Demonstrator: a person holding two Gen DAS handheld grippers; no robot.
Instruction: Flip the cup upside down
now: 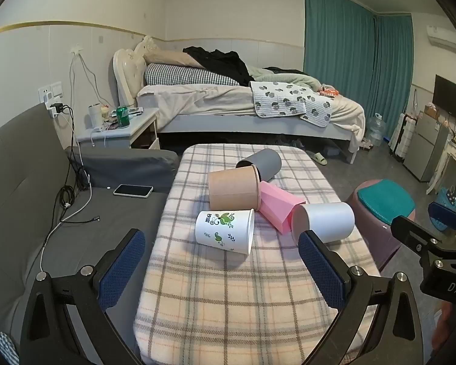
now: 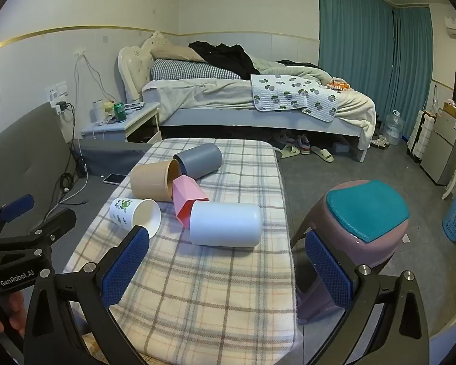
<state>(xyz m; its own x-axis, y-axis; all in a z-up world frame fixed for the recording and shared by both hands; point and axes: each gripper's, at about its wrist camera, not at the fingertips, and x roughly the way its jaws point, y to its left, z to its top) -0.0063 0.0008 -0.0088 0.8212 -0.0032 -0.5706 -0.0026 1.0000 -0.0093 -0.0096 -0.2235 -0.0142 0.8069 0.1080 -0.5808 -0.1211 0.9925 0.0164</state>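
Cups: five on their sides on plaid counter [image 1: 228, 298] | left gripper [image 1: 222, 266] fingers apart, empty | right gripper [image 2: 228, 266] fingers apart, empty | right view alone shows printed cup [image 2: 135, 214] mouth

Home bedroom: unmade bed [image 1: 246, 100], nightstand [image 1: 121, 130], teal curtains [image 1: 355, 60].

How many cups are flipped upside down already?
None yet. All five lie on their sides on the plaid cloth: the printed paper cup, brown cup, grey cup, pink cup and white cup. In hand: nothing. The left gripper and right gripper are both open and apart from the cups. Every flip is left to do.
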